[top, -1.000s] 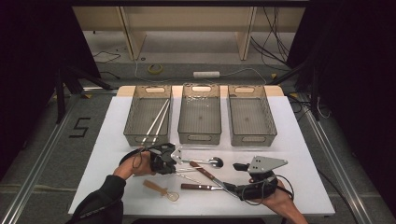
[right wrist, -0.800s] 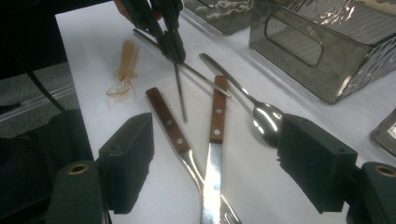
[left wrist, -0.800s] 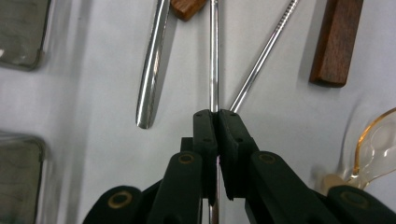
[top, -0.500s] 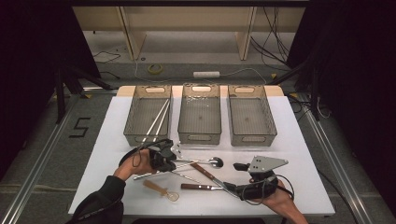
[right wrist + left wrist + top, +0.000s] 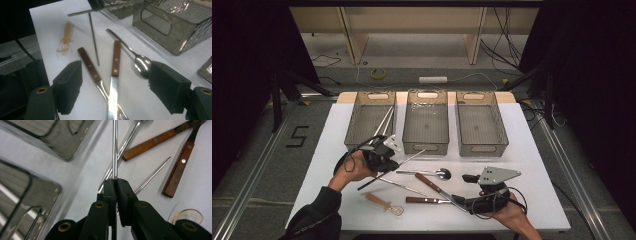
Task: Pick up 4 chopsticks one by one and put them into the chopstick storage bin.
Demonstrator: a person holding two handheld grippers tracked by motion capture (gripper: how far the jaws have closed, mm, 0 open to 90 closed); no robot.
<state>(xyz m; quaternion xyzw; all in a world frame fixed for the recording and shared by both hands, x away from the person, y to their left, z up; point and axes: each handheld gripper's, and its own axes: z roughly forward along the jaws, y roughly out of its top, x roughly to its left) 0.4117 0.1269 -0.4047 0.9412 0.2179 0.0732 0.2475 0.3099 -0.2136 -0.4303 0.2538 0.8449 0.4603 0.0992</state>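
Observation:
My left gripper (image 5: 384, 159) hovers in front of the left mesh bin (image 5: 353, 117), shut on a thin metal rod (image 5: 412, 156) that sticks out at both ends. In the left gripper view the jaws (image 5: 116, 182) pinch that rod (image 5: 115, 150) above the table. A second rod (image 5: 404, 186), a spoon (image 5: 432, 173), two wooden-handled knives (image 5: 432, 184) (image 5: 422, 200) and a small wooden-handled whisk (image 5: 382, 202) lie on the white table. My right gripper (image 5: 459, 201) rests near the front edge, open, its jaws (image 5: 117, 85) on either side of the knife blades (image 5: 112, 95) without touching them.
Three mesh bins stand in a row at the back: the left one holds two metal rods (image 5: 384, 120), the middle bin (image 5: 426, 147) and right bin (image 5: 484, 149) look bare. The table's right front corner (image 5: 542, 210) has free room. Dark floor and cables surround the table.
My left gripper has risen and drifted a little toward the bins, lifting the rod off the table. The right gripper has stayed put.

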